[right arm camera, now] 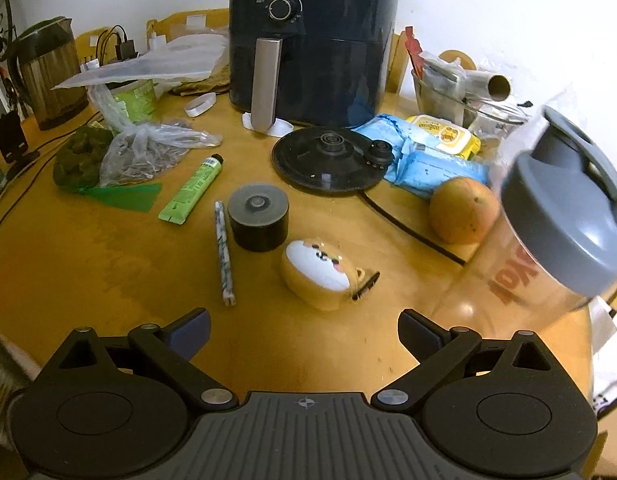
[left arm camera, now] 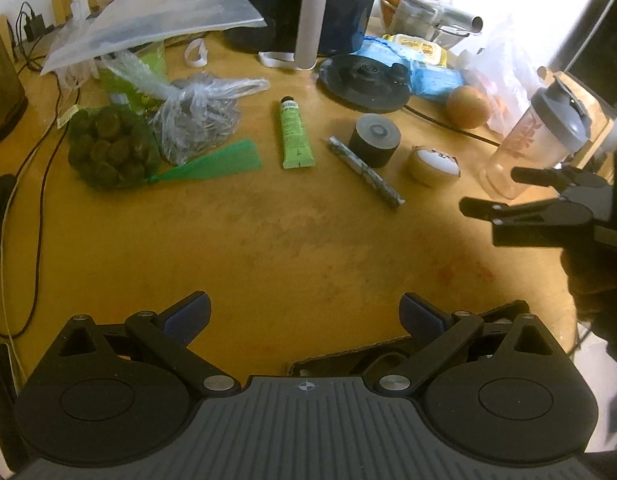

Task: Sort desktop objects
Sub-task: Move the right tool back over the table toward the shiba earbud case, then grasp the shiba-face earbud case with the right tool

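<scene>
Two sets of tongs hang over the wooden table (left arm camera: 308, 248), both spread wide with nothing between their fingers. The left tongs (left arm camera: 304, 312) sit above a bare stretch of the near table. The right tongs (right arm camera: 304, 328) hover near the right edge, and in the left wrist view they show as a black linkage (left arm camera: 488, 192) coming in from the right, just beside the shaker bottle (left arm camera: 536, 136).

Several small things lie in a loose row across the middle. A green tube (right arm camera: 192, 190) lies flat with its black cap pointing away. Beside it on the right lies a thin patterned stick (right arm camera: 224, 254), and just beside that stands a short black cylinder (right arm camera: 258, 216). A round case with a dog face (right arm camera: 322, 274) lies in front of the cylinder, nearest the right tongs. An orange (right arm camera: 462, 210) rests further right, next to the clear shaker bottle with a grey lid, which looms tilted in the right wrist view.

Behind these stand a dark air fryer (right arm camera: 312, 40), a black kettle base (right arm camera: 328, 158) and blue wipe packs (right arm camera: 432, 164). Plastic bags (left arm camera: 196, 116) and a green net of dark round things (left arm camera: 108, 148) lie at the left.
</scene>
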